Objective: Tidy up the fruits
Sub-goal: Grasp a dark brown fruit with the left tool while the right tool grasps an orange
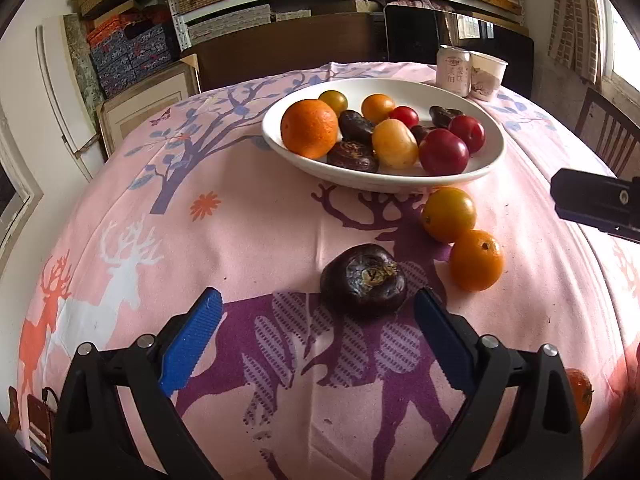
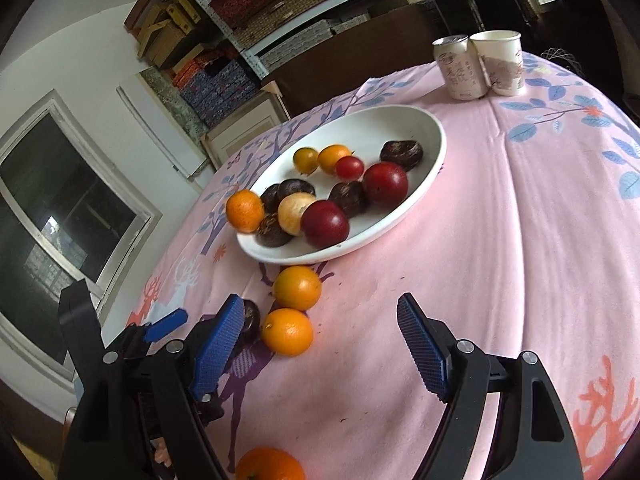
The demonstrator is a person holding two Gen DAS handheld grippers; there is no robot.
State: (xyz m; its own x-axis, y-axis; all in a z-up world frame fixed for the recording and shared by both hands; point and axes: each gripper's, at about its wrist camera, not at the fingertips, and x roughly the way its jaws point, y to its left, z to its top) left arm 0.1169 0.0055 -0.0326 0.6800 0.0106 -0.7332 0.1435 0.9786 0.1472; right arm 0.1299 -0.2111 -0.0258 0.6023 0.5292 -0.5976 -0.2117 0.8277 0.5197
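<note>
Left gripper [image 1: 316, 312]: jaws wide, empty.
Dark fruit [image 1: 363, 278]: just ahead, between the fingertips, roundish, no clear long axis; left gripper nearer.
Right gripper [image 2: 320, 332]: wide, empty.
Loose near dark fruit: two oranges [image 1: 476, 260], one more at the frame edge.
White dish [image 1: 490, 160]: beyond, about eleven fruits.

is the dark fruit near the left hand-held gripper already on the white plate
No, the dark fruit lies on the pink tablecloth just ahead of the open left hand-held gripper, well short of the white plate.
</note>
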